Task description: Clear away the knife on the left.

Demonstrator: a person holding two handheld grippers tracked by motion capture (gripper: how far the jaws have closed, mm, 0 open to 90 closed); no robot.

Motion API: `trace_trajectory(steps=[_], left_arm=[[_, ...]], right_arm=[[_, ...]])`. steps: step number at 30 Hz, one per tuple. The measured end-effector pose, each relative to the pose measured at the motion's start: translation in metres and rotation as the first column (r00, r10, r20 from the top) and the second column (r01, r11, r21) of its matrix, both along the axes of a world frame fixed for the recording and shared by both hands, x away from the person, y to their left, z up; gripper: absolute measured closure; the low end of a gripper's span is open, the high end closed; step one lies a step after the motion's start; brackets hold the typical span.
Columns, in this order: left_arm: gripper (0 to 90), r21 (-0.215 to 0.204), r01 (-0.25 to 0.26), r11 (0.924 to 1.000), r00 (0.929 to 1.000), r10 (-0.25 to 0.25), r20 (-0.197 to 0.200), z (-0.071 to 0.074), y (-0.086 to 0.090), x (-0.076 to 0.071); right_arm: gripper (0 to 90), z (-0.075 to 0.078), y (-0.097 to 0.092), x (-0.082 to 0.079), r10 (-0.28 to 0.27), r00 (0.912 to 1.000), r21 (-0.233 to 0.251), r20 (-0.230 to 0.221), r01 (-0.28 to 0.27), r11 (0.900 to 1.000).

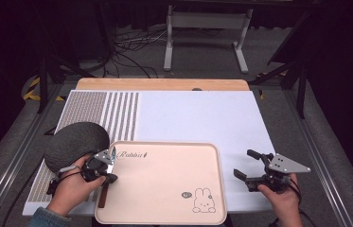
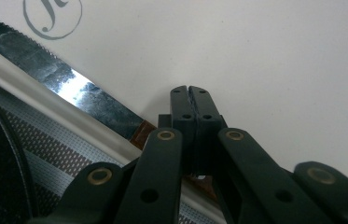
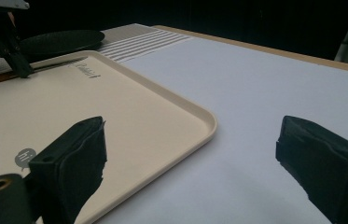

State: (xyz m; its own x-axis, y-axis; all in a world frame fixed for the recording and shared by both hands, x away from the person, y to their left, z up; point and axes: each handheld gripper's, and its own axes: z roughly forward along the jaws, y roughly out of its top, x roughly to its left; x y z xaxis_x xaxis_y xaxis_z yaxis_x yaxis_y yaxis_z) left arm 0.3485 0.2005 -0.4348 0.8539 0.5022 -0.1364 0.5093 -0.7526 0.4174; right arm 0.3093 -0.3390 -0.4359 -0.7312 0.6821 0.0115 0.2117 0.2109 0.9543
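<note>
Left gripper (image 2: 191,100), jaws closed on the brown handle of a serrated knife (image 2: 69,86), seen close in the left gripper view, along the beige tray (image 1: 164,189) edge. Right gripper (image 1: 252,165) gapes wide, empty, over the white mat (image 1: 202,118). Wooden table (image 1: 164,84); dark room.

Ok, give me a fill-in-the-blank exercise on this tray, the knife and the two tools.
1. The knife lies inside the tray along its ____ edge, as seen from above.
2. The left tool is over the knife's brown handle with its jaws ____.
3. The right tool hovers over the white mat with its jaws ____.
4. The animal drawn in the tray's corner is a ____.

Missing words: left; shut; open; rabbit
</note>
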Motion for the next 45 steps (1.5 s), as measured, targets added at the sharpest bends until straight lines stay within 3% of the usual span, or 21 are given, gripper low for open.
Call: trace_trajectory(steps=[7, 9, 13, 14, 16, 21, 23, 27, 28, 29, 31, 33, 34, 35, 37, 38, 41, 42, 43, 45], left_arm=[[89.9, -0.004, 0.003, 1.0000, 1.0000, -0.003, 0.009, 0.000, 0.000, -0.001], [88.0, -0.024, 0.008, 0.9997, 0.9997, -0.007, 0.022, 0.003, -0.001, -0.001], [75.0, -0.030, 0.007, 0.9995, 0.9995, -0.006, 0.031, 0.007, -0.003, -0.001], [75.0, -0.038, 0.007, 0.9993, 0.9987, -0.006, 0.051, 0.010, -0.004, 0.000], [64.0, -0.077, -0.004, 0.9970, 0.9970, 0.010, 0.077, 0.017, -0.003, -0.001], [38.9, -0.149, -0.019, 0.9886, 0.9847, 0.044, 0.169, 0.027, 0.000, -0.006], [30.8, -0.168, -0.020, 0.9855, 0.9825, 0.051, 0.179, 0.029, 0.001, -0.007], [18.8, -0.228, -0.018, 0.9735, 0.9666, 0.075, 0.245, 0.037, 0.007, -0.008], [16.9, -0.228, -0.018, 0.9735, 0.9666, 0.075, 0.245, 0.037, 0.007, -0.008], [15.0, -0.249, -0.018, 0.9682, 0.9583, 0.088, 0.272, 0.041, 0.010, -0.009], [12.1, -0.273, -0.019, 0.9618, 0.9496, 0.103, 0.296, 0.044, 0.013, -0.011], [11.0, -0.299, -0.016, 0.9541, 0.9438, 0.113, 0.310, 0.047, 0.017, -0.012], [10.6, -0.299, -0.016, 0.9541, 0.9438, 0.113, 0.310, 0.047, 0.017, -0.012], [10.5, -0.327, -0.018, 0.9450, 0.9344, 0.132, 0.331, 0.048, 0.022, -0.014], [10.1, -0.349, -0.017, 0.9369, 0.9183, 0.153, 0.365, 0.050, 0.028, -0.015], [9.4, -0.349, -0.017, 0.9369, 0.9183, 0.153, 0.365, 0.050, 0.028, -0.015], [8.7, -0.393, -0.018, 0.9194, 0.9024, 0.184, 0.389, 0.052, 0.039, -0.016], [8.2, -0.419, -0.019, 0.9080, 0.8969, 0.200, 0.394, 0.053, 0.044, -0.017], [7.9, -0.432, -0.023, 0.9015, 0.8920, 0.213, 0.398, 0.053, 0.046, -0.018], [7.3, -0.447, -0.026, 0.8942, 0.8878, 0.226, 0.401, 0.053, 0.052, -0.019]], right_arm=[[9.0, 0.000, 0.000, 0.000, 0.001, 1.0000, -0.001, 0.000, -0.001, 1.0000], [9.0, 0.000, 0.000, 0.000, 0.001, 1.0000, -0.003, 0.001, -0.001, 1.0000], [9.0, 0.000, 0.000, 0.000, -0.001, 1.0000, -0.003, -0.001, 0.001, 1.0000], [9.0, 0.000, 0.000, 0.001, -0.002, 1.0000, -0.003, 0.001, 0.002, 1.0000], [9.0, 0.001, 0.000, 0.003, -0.001, 1.0000, -0.005, 0.004, 0.001, 1.0000], [8.4, 0.001, 0.002, 0.004, 0.001, 1.0000, -0.012, 0.004, 0.000, 0.9999], [8.1, 0.001, 0.002, 0.003, -0.003, 1.0000, -0.011, 0.005, 0.003, 0.9999], [7.5, 0.001, 0.001, 0.000, -0.006, 1.0000, -0.013, 0.007, 0.006, 0.9999], [7.3, 0.002, 0.000, -0.001, -0.011, 0.9999, -0.010, 0.010, 0.011, 0.9999], [7.0, 0.002, 0.000, -0.001, -0.016, 0.9998, -0.009, 0.012, 0.016, 0.9998], [6.8, 0.003, 0.000, -0.001, -0.019, 0.9997, -0.006, 0.016, 0.019, 0.9998], [6.8, 0.004, -0.001, -0.001, -0.024, 0.9996, -0.006, 0.017, 0.024, 0.9997], [6.8, 0.004, -0.001, -0.001, -0.024, 0.9996, -0.006, 0.017, 0.024, 0.9997], [6.7, 0.005, -0.003, -0.002, -0.027, 0.9994, -0.002, 0.020, 0.027, 0.9996], [6.7, 0.005, -0.004, -0.002, -0.029, 0.9993, 0.000, 0.023, 0.029, 0.9996], [6.7, 0.005, -0.004, -0.002, -0.029, 0.9993, 0.000, 0.023, 0.029, 0.9996], [6.6, 0.005, -0.005, -0.002, -0.033, 0.9992, 0.005, 0.023, 0.033, 0.9994], [6.5, 0.005, -0.005, -0.002, -0.034, 0.9991, 0.006, 0.024, 0.034, 0.9994], [6.5, 0.005, -0.005, -0.002, -0.032, 0.9992, 0.006, 0.026, 0.032, 0.9995], [6.5, 0.005, -0.005, -0.002, -0.029, 0.9991, 0.008, 0.032, 0.029, 0.9995]])
